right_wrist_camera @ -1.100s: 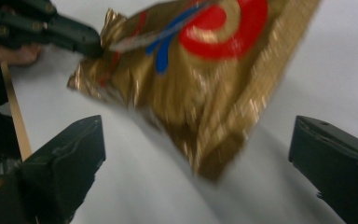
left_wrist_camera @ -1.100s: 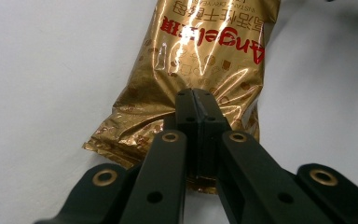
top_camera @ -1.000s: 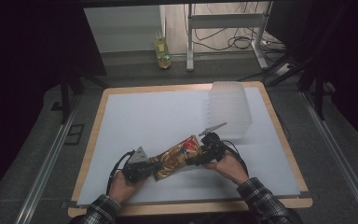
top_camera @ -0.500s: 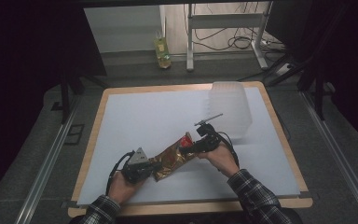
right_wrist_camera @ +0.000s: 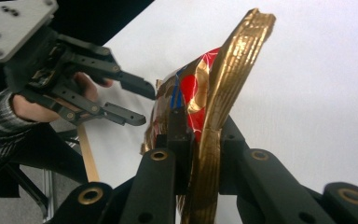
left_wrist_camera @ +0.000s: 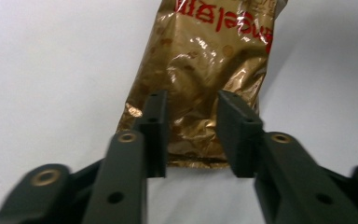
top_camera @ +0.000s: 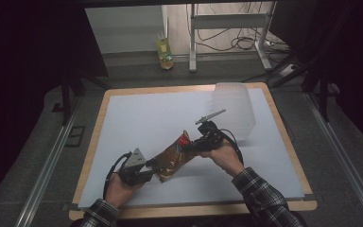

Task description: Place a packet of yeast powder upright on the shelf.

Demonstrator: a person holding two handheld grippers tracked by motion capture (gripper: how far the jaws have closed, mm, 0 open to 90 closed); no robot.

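Observation:
A gold snack bag (top_camera: 172, 158) with red print lies slantwise on the white board (top_camera: 137, 118), its far end lifted. My right gripper (top_camera: 189, 146) is shut on the bag's crimped top seal (right_wrist_camera: 223, 79), which stands upright between the jaws of the right gripper (right_wrist_camera: 200, 135). My left gripper (top_camera: 152, 166) is at the bag's lower end. Its jaws have just been opening and now stand apart, with the bag's bottom edge (left_wrist_camera: 191, 158) between them and untouched. In the right gripper view the left gripper (right_wrist_camera: 144, 106) shows open beside the bag.
A translucent plastic container (top_camera: 234, 111) stands at the board's far right, just behind my right hand. The board has a wooden rim (top_camera: 194, 208). A yellow bottle (top_camera: 164, 49) and metal frame legs (top_camera: 192, 38) stand on the floor beyond.
The right gripper closed on the bag's top end and raised it a little. The left gripper's jaws opened off the bag's lower end; that hand stayed put.

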